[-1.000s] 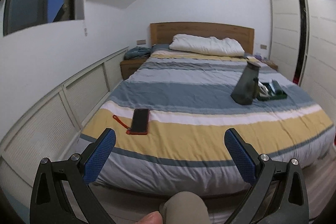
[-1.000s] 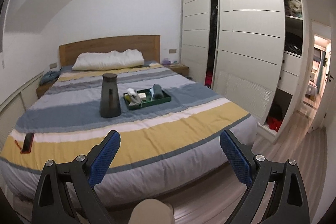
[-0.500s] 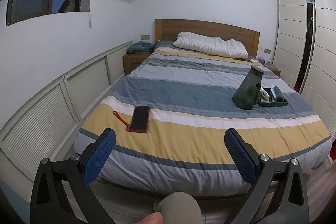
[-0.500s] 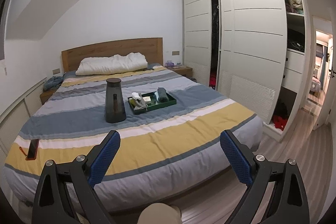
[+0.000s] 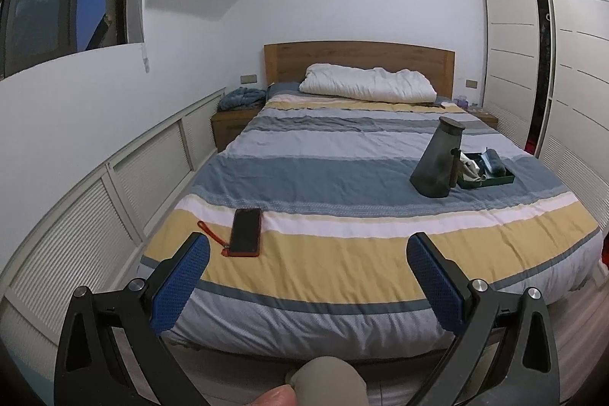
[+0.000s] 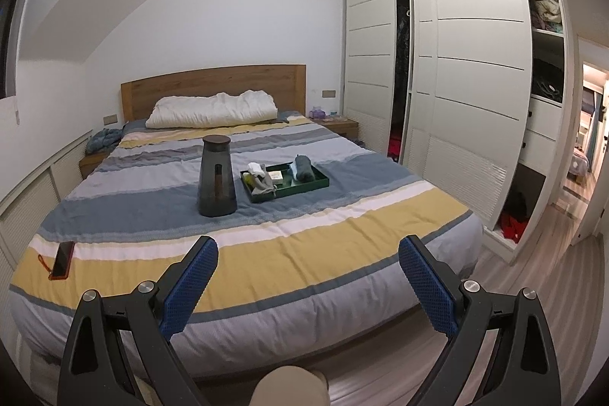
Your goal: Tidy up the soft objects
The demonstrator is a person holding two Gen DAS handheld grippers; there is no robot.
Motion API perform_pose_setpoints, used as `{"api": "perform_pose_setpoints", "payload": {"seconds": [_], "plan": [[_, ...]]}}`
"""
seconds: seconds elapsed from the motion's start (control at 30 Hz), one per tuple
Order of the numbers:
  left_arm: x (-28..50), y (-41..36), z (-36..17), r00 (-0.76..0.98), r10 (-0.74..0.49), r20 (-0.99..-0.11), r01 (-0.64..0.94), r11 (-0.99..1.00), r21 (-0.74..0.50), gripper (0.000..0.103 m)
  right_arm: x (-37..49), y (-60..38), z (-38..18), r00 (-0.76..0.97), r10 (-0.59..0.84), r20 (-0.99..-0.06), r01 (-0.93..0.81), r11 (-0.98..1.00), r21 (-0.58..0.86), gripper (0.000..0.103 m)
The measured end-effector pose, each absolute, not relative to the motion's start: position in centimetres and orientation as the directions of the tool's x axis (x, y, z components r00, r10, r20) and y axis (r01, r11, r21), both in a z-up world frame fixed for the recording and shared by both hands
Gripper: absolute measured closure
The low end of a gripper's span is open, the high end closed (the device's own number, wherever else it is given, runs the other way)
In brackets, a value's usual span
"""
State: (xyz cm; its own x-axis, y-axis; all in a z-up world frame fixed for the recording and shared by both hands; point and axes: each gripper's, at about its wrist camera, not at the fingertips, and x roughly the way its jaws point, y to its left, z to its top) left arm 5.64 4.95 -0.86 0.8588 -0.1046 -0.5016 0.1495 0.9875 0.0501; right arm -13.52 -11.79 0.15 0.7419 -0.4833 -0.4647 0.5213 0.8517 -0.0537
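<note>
Two grippers, left gripper [image 5: 308, 253] and right gripper [image 6: 308, 257], held at the foot of the bed [image 6: 266, 253], fingers [image 6: 190, 284] spread wide, nothing between them. Well ahead of the right fingers, a green tray [image 6: 304, 189] with rolled socks: a white roll [image 6: 257, 169], a dark blue-grey roll [image 6: 302, 167]. Just left of it, a dark carafe [image 6: 216, 177]. Near the left fingers, a phone [image 5: 246, 231]. Probably light, limp, squashy; best pinched across the roll's middle, firmly enough to stop unrolling.
</note>
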Motion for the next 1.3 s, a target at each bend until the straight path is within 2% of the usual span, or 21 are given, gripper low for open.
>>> {"api": "perform_pose_setpoints", "payload": {"seconds": [0.37, 1.0, 1.3], "plan": [[6.8, 4.5, -1.0, 0.842, -0.112, -0.528, 0.151, 0.988, 0.032, 0.001, -13.1, -11.8, 0.1, 0.736, -0.488, -0.47, 0.524, 0.85, -0.063, 0.005], [2.0, 9.8, -2.7, 0.858, 0.022, -0.514, 0.007, 0.999, 0.054, 0.001, -17.3, -12.7, 1.0, 0.695, -0.551, -0.462, 0.59, 0.804, -0.073, 0.005], [2.7, 11.2, -3.2, 0.851, 0.027, -0.525, -0.025, 1.0, 0.011, 0.001, -17.3, -13.2, 0.9, 0.671, -0.562, -0.484, 0.611, 0.789, -0.068, 0.005]]}}
